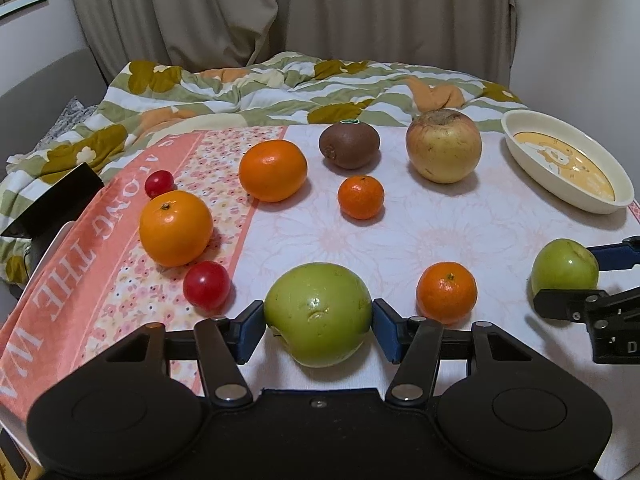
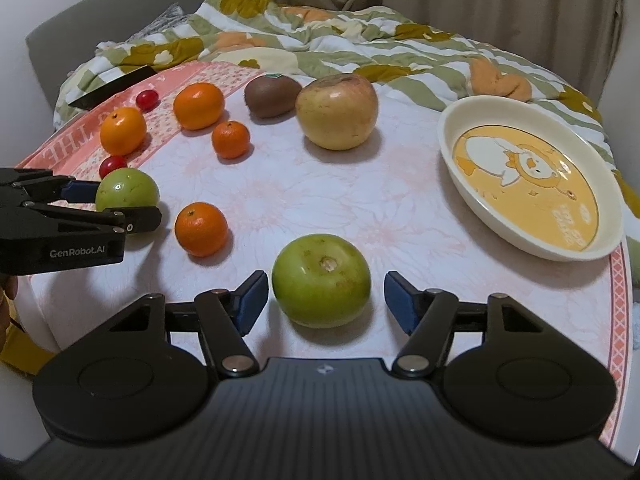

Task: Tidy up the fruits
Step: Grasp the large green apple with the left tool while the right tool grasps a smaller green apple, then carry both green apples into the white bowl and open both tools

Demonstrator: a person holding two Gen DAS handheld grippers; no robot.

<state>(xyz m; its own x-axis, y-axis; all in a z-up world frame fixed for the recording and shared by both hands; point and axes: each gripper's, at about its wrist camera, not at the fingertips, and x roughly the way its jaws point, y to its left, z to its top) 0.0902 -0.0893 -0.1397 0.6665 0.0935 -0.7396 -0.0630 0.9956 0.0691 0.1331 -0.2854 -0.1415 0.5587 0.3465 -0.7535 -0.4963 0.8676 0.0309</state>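
The left gripper (image 1: 319,326) has its blue pads pressed against both sides of a green apple (image 1: 318,314), so the jaws hold that fruit, which sits near the front edge of the table (image 2: 400,208). The right gripper (image 2: 326,300) stands with jaws wide around a second green apple (image 2: 321,280), a gap showing on each side, so I judge it is lined up for a grasp, not yet closed. Both apples lie nearest the person, which probably explains why they are taken first. The cream oval dish (image 2: 448,148) with a yellow cartoon bottom waits empty at the right edge, a likely destination.

Toward the far edge sit a yellowish apple (image 2: 337,111) and a kiwi (image 2: 273,96) close together; oranges, small mandarins and cherry tomatoes spread toward the left edge.

The table wears a pale floral cloth with a pink lettered border. Behind it lie a rumpled flowered quilt (image 1: 280,88) and beige curtains (image 1: 280,8).
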